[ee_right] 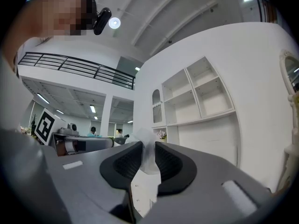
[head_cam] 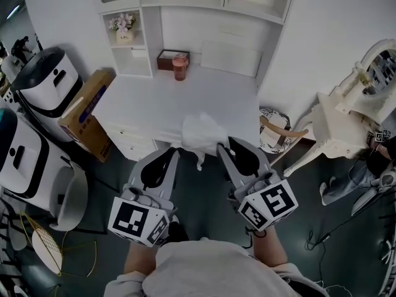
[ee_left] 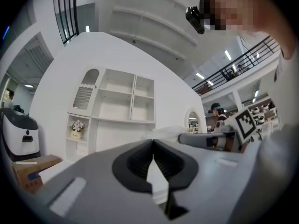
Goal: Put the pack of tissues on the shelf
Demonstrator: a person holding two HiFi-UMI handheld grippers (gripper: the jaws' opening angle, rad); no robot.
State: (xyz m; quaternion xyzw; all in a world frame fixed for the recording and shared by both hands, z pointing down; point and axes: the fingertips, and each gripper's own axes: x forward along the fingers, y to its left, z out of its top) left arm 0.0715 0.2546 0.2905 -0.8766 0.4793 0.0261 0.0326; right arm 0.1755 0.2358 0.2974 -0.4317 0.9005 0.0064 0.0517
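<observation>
The pack of tissues is a crinkly white plastic-wrapped bundle, held up over the front edge of the white desk. My right gripper is shut on its right side; in the right gripper view the white wrap is pinched between the dark pads. My left gripper hangs just left of the pack with its jaws shut on nothing, the tips touching. The white shelf unit stands at the back of the desk, its compartments bare. From the left gripper view the pack shows beside the right gripper.
A small flower pot sits in the left cubby. A brown box and a pink cup stand on the desk's back. A cardboard box and white appliances are at the left, a white chair at the right.
</observation>
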